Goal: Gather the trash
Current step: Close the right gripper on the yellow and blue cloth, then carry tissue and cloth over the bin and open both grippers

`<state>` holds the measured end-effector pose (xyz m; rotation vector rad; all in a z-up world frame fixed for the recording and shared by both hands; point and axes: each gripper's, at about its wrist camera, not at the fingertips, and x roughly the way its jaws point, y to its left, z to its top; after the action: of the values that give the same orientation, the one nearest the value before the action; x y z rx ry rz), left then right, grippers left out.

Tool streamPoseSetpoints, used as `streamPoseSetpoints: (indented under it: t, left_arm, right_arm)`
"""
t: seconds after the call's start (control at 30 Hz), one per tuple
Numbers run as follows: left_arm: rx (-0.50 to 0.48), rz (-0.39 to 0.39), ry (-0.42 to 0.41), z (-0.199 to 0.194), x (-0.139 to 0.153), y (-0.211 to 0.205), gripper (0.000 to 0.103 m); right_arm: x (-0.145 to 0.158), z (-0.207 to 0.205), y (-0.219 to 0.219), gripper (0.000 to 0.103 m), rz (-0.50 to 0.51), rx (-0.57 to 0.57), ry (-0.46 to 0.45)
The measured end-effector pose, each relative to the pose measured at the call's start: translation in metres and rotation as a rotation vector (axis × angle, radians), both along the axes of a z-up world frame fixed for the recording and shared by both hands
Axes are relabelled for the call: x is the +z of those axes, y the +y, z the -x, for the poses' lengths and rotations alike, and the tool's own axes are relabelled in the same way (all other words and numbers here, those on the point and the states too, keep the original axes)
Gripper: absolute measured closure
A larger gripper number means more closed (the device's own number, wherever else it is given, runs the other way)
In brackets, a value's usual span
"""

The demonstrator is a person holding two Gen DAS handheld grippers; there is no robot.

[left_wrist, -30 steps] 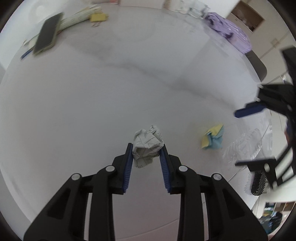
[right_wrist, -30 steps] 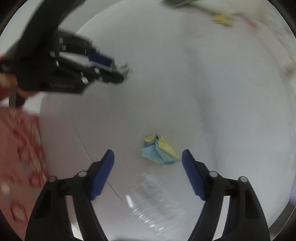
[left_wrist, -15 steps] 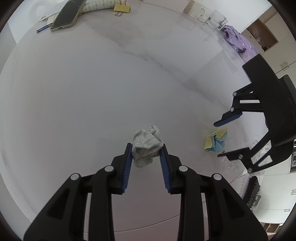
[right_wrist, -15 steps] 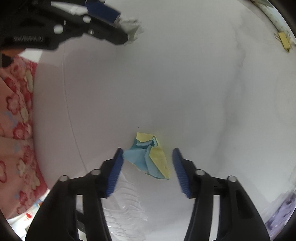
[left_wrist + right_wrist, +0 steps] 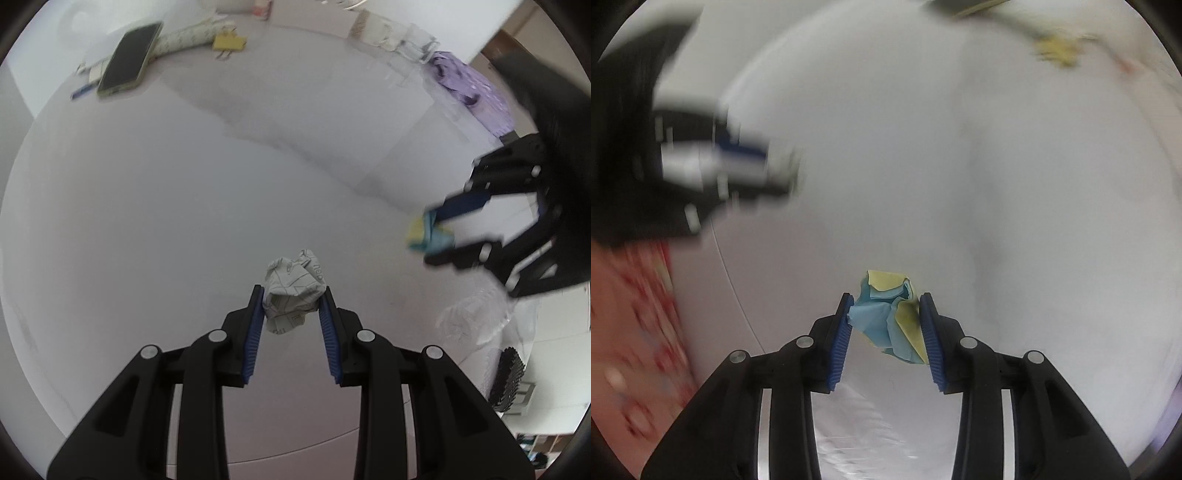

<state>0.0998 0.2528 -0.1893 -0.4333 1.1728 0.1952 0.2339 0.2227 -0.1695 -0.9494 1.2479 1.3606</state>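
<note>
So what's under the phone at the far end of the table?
The phone lies on a patterned white roll and some small items, one a blue pen-like thing. Whatever lies directly beneath the phone is covered.

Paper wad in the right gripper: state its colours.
Light blue and yellow paper wad; right wrist view shows it best.

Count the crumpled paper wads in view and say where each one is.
2. The grey printed wad is clamped in the left gripper; the blue-and-yellow wad is clamped in the right gripper. Others may lie out of view.
</note>
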Motion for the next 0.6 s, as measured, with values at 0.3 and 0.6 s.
streamPoseSetpoints:
  t: [0.3,0.6]
  left_arm:
    - [-0.240,-0.048,-0.122,0.008,0.059,-0.083,0.074]
    - [-0.612,-0.017,-0.163,0.053,0.088,-0.232,0.074]
  right_arm:
    - [0.085,0.034,-0.144,0.066,-0.343,-0.563,-0.014]
    - [0.100,0.162,-0.339,0.066,-0.527,-1.046,-0.067]
